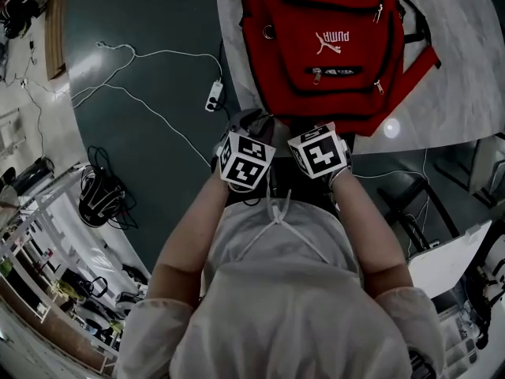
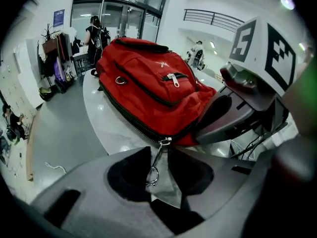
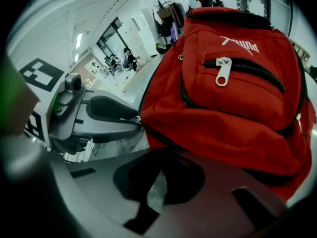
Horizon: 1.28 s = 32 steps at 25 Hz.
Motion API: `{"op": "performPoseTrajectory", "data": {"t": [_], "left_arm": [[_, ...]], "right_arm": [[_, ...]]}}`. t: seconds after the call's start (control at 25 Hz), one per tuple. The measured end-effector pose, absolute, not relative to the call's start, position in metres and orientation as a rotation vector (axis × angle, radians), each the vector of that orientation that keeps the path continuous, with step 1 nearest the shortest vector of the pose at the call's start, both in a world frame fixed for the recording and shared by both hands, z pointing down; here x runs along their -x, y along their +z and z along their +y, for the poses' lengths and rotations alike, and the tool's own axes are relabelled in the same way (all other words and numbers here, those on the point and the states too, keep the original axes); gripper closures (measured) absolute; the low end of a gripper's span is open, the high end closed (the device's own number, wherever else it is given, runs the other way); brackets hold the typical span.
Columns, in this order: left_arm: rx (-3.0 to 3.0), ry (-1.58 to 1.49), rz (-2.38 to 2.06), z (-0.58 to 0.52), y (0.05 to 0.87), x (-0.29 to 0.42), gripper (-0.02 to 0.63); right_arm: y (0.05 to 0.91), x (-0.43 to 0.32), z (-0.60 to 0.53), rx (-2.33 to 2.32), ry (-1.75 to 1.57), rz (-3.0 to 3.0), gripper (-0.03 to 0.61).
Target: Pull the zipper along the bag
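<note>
A red backpack lies flat on a white marble table. Both grippers sit side by side at its near edge. In the left gripper view my left gripper stands open. The metal zipper pull with its ring hangs loose in the gap between the pads, attached to the slider on the bag's main black zipper. My right gripper is open by a narrow gap with nothing in it, just in front of the bag's red fabric. In the head view the marker cubes cover most of both jaws.
The table's curved edge runs under the bag, with dark floor to the left. A power strip and white cables lie on the floor. A black chair stands at the right. People stand far off by the glass doors.
</note>
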State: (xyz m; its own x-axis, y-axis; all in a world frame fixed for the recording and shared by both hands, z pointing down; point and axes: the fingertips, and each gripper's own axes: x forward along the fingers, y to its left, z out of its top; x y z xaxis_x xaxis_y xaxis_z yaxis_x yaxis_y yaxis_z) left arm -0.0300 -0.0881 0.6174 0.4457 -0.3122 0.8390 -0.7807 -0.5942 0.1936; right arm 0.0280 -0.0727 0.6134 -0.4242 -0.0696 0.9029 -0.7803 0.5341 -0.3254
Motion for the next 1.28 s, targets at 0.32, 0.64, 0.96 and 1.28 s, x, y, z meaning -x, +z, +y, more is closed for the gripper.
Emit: {"op": "performPoseTrajectory", "data": {"t": [0.32, 0.64, 0.96, 1.28], "left_arm": [[-2.158, 1.182, -0.872, -0.085, 0.623, 0.028, 0.592], [-2.120, 1.067, -0.945, -0.092, 0.620, 0.038, 0.591], [-2.119, 1.062, -0.990, -0.108, 0.615, 0.048, 0.591], [-2.168, 1.108, -1.012, -0.134, 0.611, 0.055, 0.590]], "right_arm": [[0.615, -0.028, -0.071, -0.664, 1.012, -1.846, 0.552], [0.615, -0.029, -0.070, -0.625, 1.021, -1.879, 0.552], [0.614, -0.027, -0.069, -0.579, 0.999, -1.863, 0.552], [0.613, -0.026, -0.071, -0.574, 1.030, -1.874, 0.552]]}}
